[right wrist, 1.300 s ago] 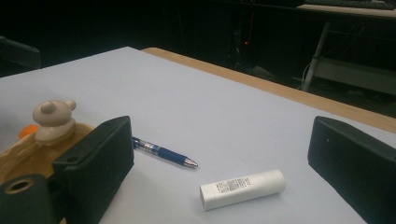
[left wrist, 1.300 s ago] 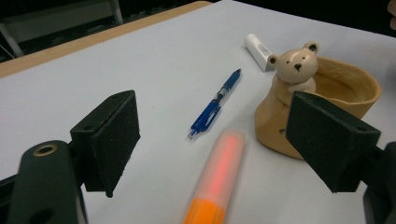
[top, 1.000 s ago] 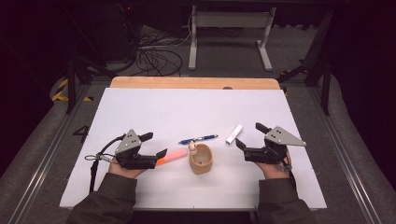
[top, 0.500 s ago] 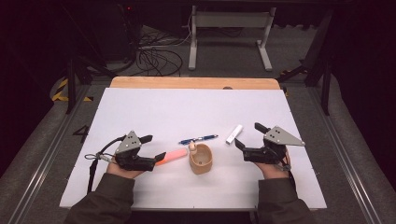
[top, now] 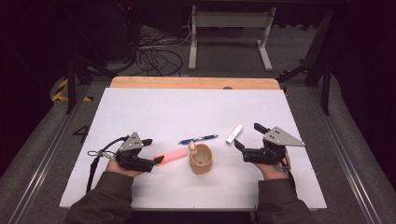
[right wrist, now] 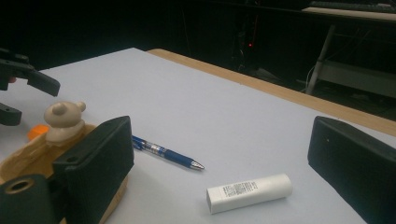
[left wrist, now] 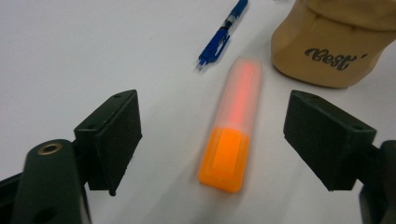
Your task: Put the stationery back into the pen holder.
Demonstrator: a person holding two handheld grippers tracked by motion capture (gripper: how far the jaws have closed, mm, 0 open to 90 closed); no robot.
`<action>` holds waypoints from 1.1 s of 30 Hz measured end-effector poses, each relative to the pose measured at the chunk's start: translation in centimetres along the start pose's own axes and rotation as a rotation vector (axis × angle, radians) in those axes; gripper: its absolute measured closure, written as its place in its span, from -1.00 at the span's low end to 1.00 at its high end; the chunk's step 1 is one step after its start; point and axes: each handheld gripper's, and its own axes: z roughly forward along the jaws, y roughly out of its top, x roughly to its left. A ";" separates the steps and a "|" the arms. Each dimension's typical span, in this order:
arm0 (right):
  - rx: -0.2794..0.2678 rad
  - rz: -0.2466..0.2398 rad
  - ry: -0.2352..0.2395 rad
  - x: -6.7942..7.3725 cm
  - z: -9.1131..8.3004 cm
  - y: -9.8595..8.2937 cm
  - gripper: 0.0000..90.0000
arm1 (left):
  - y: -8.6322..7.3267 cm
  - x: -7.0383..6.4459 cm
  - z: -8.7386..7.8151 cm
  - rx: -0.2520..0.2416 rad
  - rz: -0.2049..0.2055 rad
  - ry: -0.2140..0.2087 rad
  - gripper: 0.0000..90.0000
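Little has moved: the left tongs point(left wrist: 212, 140) have edged nearer the highlighter point(left wrist: 233, 128), gaping wide around it, holding nothing. The right tongs point(right wrist: 224, 172) gape too, empty, near the white tube point(right wrist: 249, 192). Closing carelessly could knock the highlighter against the cup point(left wrist: 334, 44), marked "Best". Beyond lies the pen point(left wrist: 222, 35) on the desk point(top: 163, 112).

Left gripper point(top: 150, 152) and right gripper point(top: 249, 136) low, jaws apparently spread wide.

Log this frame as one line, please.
left hand-held gripper: open, straddling orange highlighter | right hand-held gripper: open, facing white tube | nothing held
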 end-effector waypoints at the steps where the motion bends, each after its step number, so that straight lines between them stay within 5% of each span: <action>1: -0.002 0.000 0.003 0.1 0.0 0.0 -0.83 | -0.1 0.1 0.0 0.005 -0.001 -0.002 -0.51; 24: -0.003 -0.010 0.018 0.5 0.2 0.1 -0.83 | -1.2 0.2 1.9 0.120 0.054 -0.100 0.11; 33: -0.013 -0.016 0.024 0.8 0.3 0.3 -0.83 | -1.2 -0.1 2.0 0.134 0.093 -0.083 0.26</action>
